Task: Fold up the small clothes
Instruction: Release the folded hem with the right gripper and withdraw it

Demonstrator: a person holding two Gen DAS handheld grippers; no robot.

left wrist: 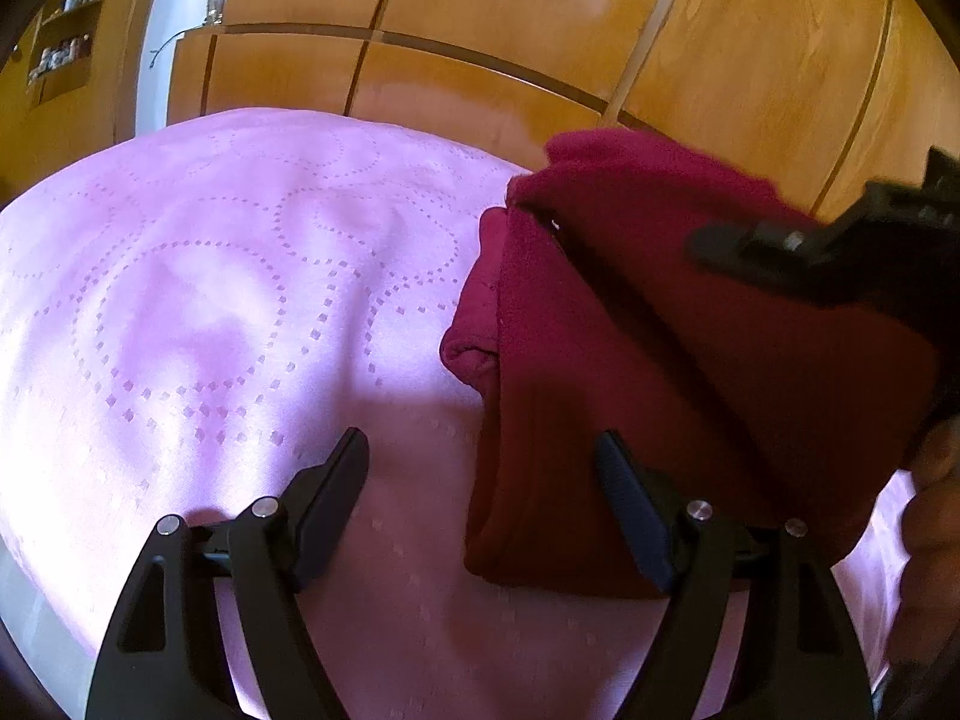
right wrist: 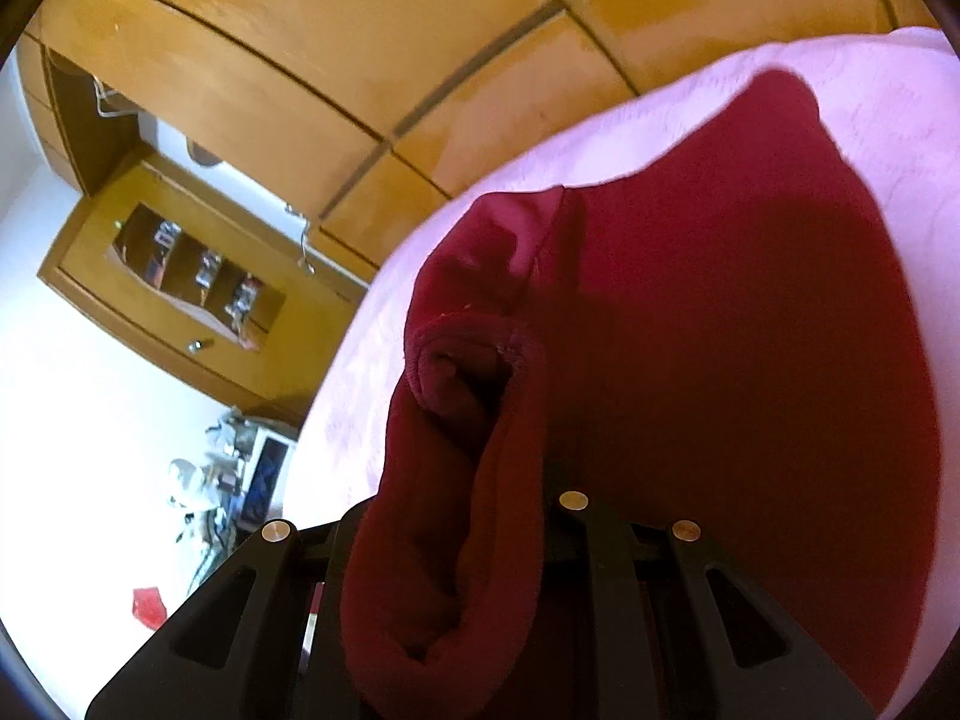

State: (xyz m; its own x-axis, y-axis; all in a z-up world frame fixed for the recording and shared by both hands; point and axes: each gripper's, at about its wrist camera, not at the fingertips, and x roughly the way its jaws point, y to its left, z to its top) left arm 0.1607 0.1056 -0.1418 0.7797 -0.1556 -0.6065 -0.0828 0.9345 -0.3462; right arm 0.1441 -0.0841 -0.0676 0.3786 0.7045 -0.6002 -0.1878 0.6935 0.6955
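Left wrist view: the left gripper (left wrist: 480,468) has its jaws spread wide above the pink bedspread (left wrist: 198,300). Its left finger is over bare cloth; its right finger overlaps the near left edge of the dark red garment (left wrist: 690,360), though whether it touches the fabric or only hangs over it cannot be told. Nothing is pinched between the two. The garment lies bunched toward the right side of the bed, its far end near the bed's far edge in front of the wooden wardrobe (left wrist: 540,48). At the right edge of this view the right gripper (left wrist: 828,252) is blurred, cut off by the frame and overlaps the garment; part of a hand (left wrist: 936,540) shows below it, out of focus.

Right wrist view: the right gripper (right wrist: 447,516) has a thick roll of the dark red garment (right wrist: 720,330) between its jaws, fabric spilling over the fingers and hiding their tips, so the grip looks like a pinch on the roll. The rest of the garment spreads across the pink bedspread (right wrist: 870,120) toward its far edge. A wooden shelf unit (right wrist: 198,276) and clutter on the floor lie beyond, too small to make out.
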